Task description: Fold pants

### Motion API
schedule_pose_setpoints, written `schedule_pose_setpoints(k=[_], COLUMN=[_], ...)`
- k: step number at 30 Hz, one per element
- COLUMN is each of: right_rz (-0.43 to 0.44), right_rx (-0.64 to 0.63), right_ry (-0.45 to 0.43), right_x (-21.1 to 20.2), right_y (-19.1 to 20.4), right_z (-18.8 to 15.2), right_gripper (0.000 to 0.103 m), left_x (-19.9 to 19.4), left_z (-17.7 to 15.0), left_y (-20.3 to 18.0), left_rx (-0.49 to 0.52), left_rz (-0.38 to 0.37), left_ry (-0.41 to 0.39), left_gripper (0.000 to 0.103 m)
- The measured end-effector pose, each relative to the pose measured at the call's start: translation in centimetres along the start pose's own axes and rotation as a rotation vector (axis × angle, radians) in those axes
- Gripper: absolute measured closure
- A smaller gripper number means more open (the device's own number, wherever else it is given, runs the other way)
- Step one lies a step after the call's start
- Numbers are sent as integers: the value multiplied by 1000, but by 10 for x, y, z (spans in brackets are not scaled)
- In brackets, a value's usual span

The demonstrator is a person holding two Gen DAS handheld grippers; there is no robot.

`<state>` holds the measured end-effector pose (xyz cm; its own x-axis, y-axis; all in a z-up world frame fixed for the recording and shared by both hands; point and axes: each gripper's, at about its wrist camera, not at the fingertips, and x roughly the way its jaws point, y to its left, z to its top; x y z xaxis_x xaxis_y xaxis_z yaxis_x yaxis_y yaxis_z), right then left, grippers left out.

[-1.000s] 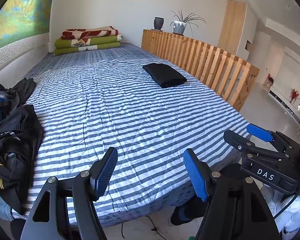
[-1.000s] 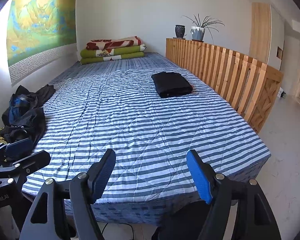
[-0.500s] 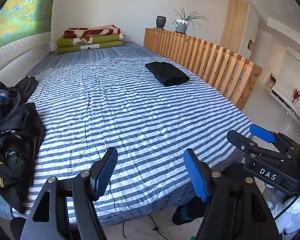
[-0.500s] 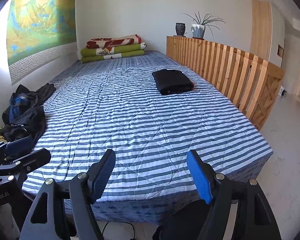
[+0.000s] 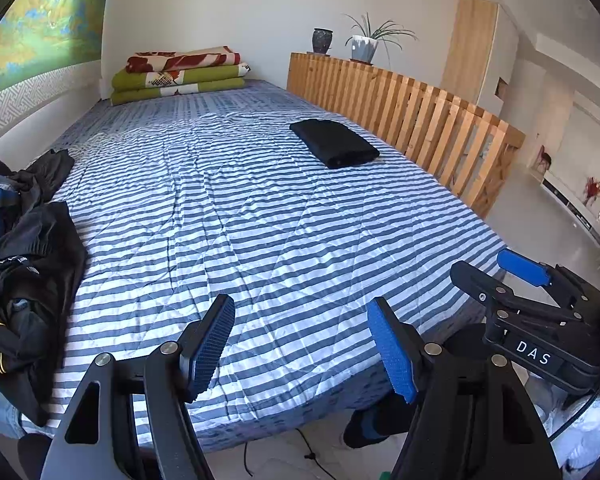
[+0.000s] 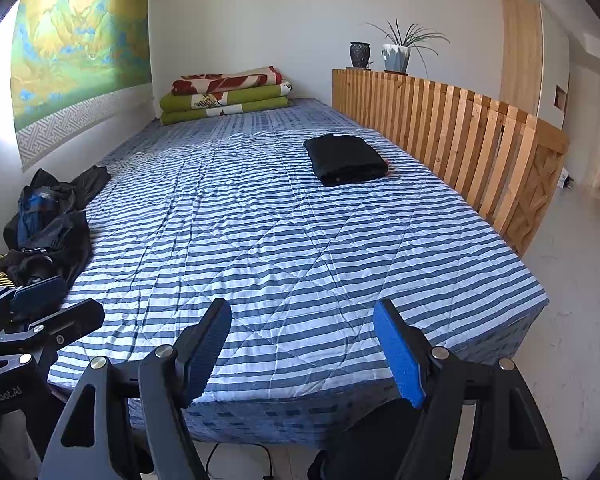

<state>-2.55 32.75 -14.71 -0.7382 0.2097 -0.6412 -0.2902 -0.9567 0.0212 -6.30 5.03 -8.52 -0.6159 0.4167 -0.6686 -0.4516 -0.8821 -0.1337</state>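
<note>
Pants (image 5: pixel 334 143), black and folded into a flat rectangle, lie on the striped bed (image 5: pixel 260 240) near the wooden slat rail (image 5: pixel 420 120). Unfolded dark clothes (image 5: pixel 24 272) are heaped at the bed's opposite edge, by the wall. Two pots (image 6: pixel 396 57) stand on the rail's far end; one holds a plant, the other's contents cannot be seen. Left gripper (image 5: pixel 300 346) and right gripper (image 6: pixel 302 346) hover over the near edge, jaws spread, holding nothing.
</note>
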Motion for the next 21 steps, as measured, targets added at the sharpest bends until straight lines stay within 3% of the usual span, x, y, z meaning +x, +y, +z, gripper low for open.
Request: schedule_pose_setpoints(k=[21], right_rz=[6], right_rx=[-9], right_ry=[11], right_x=[3], right_y=[4], right_z=[-2], right_gripper=[33], left_x=[2], left_z=[-3], left_y=[0], left_rx=[-3], left_rz=[-3], left_ry=[0], left_gripper=[25])
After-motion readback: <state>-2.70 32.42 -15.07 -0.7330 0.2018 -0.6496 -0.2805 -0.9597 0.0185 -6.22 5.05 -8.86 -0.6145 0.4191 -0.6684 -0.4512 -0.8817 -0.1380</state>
